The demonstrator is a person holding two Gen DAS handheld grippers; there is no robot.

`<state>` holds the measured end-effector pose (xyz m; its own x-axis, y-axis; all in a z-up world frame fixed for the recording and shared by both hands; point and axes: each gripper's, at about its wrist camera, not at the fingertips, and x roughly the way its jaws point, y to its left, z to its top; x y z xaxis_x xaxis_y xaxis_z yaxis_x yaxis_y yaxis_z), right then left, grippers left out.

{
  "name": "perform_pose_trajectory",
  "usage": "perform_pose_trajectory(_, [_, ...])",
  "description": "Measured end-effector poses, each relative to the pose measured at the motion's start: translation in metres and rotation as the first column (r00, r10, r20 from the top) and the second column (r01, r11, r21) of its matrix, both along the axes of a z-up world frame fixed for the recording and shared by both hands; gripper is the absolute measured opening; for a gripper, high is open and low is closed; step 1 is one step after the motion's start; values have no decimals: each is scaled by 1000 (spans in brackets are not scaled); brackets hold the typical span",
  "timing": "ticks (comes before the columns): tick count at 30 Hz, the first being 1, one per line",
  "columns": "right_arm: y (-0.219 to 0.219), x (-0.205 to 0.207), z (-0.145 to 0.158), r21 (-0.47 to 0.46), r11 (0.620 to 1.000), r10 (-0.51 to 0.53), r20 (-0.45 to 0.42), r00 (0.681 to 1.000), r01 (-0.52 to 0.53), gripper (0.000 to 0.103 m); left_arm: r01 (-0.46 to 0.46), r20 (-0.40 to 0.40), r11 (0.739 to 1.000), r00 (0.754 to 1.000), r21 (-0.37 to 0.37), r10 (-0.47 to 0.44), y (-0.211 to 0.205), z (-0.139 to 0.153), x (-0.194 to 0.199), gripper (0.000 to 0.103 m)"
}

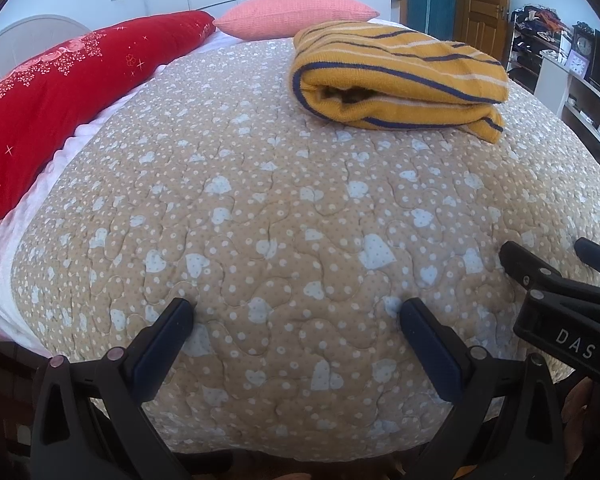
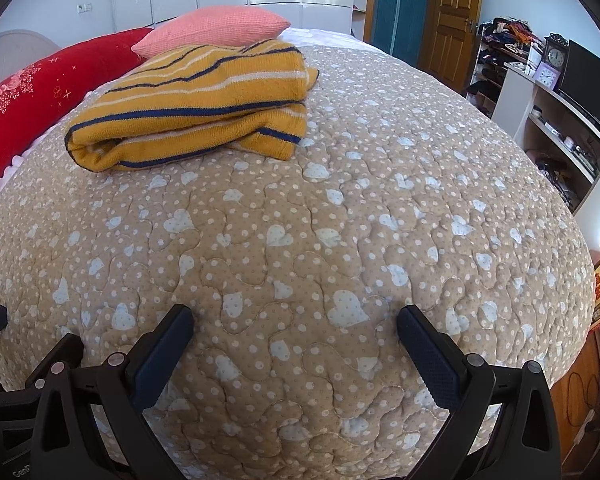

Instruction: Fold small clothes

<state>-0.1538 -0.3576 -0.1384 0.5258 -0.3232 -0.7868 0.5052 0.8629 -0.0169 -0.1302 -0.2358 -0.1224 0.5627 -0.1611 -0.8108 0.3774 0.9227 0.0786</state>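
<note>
A mustard-yellow knitted garment with navy and white stripes (image 1: 396, 76) lies folded in a thick bundle on the far part of the bed; it also shows in the right wrist view (image 2: 192, 108) at the upper left. My left gripper (image 1: 296, 312) is open and empty, low over the near part of the bed, well short of the garment. My right gripper (image 2: 294, 318) is open and empty, also over the near part. The right gripper shows at the right edge of the left wrist view (image 1: 556, 268), beside the left one.
The bed has a beige quilt with white hearts and dots (image 1: 260, 200). A red pillow (image 1: 52, 92) and a pink pillow (image 1: 296, 12) lie at its head. Shelves with clocks and clutter (image 2: 552, 92) stand right of the bed, a wooden door (image 2: 452, 12) behind.
</note>
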Motion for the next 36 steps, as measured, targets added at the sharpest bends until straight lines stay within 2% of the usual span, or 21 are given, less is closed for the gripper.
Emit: perform_pose_trajectory(36, [4,-3,-1,-14,1000,2,13,1000,-1,103,-7,4,1000,1000,-26,7,-1,-4,4,103])
